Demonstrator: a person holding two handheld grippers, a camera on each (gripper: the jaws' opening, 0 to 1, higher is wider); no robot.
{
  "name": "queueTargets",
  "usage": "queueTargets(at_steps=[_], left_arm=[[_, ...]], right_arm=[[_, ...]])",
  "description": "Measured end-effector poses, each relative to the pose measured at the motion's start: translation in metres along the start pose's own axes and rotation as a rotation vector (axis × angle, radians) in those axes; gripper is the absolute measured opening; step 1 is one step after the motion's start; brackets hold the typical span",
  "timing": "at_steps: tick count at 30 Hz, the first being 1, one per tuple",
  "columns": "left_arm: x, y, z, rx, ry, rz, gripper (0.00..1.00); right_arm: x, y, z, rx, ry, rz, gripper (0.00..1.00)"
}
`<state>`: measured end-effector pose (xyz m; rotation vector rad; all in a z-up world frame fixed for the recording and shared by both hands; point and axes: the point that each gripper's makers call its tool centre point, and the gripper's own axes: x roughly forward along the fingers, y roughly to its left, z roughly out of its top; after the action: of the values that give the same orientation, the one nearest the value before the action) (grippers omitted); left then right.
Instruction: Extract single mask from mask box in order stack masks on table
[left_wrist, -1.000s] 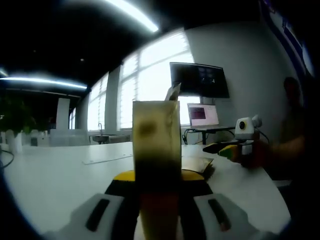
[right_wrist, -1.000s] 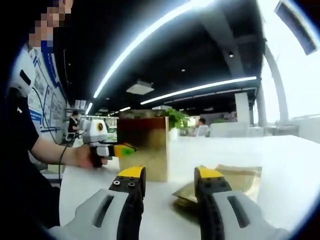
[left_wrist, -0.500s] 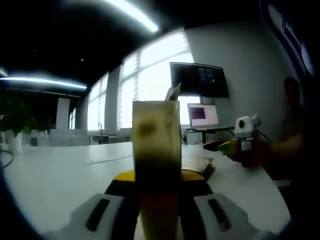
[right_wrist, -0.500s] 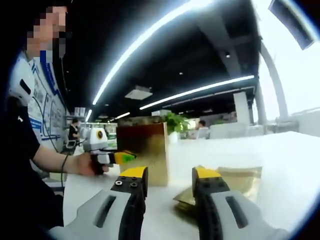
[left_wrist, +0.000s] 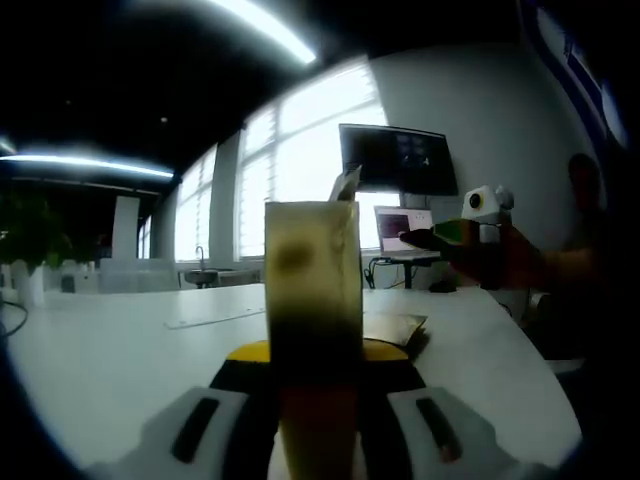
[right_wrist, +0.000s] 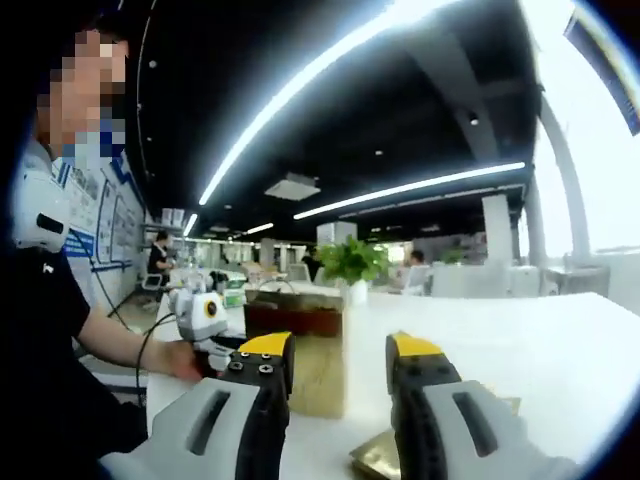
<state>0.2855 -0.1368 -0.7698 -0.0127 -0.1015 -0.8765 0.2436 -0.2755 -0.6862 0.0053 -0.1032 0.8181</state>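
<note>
Yellow-tipped tongs (left_wrist: 315, 350) at six o'clock in the left gripper view are clenched on the mask box (left_wrist: 312, 290), and nothing there has budged: the gold carton stands upright on the white tabletop (left_wrist: 120, 350), a pale tab of mask (left_wrist: 346, 185) poking from its top at twelve o'clock. Just past the box, at about three o'clock, the flat gold masks (left_wrist: 392, 328) lie stacked, same as a second ago.

Now the change! Farther out at two o'clock, the right tongs (left_wrist: 425, 239), gripped in the person's hand (left_wrist: 505, 262), have climbed. A second ago they sat low beside the stack; now they ride level with the box top.

The right gripper view agrees. Its own tongs (right_wrist: 328, 362) at six o'clock stand released, a clear gap between the yellow tips, nothing held. Beyond them the mask box (right_wrist: 312, 370) has dropped lower in view, so its dark open top shows, with the left tongs (right_wrist: 215, 335) at eight o'clock holding it, and the stack (right_wrist: 385, 455) sliding off at five o'clock.

My read: one mask is down, and the right tongs are heading up for the next tab while the left steadies the carton.
</note>
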Motion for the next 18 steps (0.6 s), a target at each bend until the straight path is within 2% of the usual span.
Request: queueTargets(at_steps=[7, 15, 18], left_arm=[[0.0, 0.0, 0.0, 0.002, 0.001, 0.0, 0.31], [0.0, -0.001, 0.0, 0.004, 0.002, 0.0, 0.31], [0.0, -0.002, 0.0, 0.005, 0.002, 0.0, 0.31]], right_arm=[[0.012, -0.001, 0.004, -0.03, 0.026, 0.021, 0.33], [0.019, -0.001, 0.024, -0.118, 0.066, 0.056, 0.31], [0.022, -0.001, 0.025, -0.125, 0.077, 0.064, 0.28]])
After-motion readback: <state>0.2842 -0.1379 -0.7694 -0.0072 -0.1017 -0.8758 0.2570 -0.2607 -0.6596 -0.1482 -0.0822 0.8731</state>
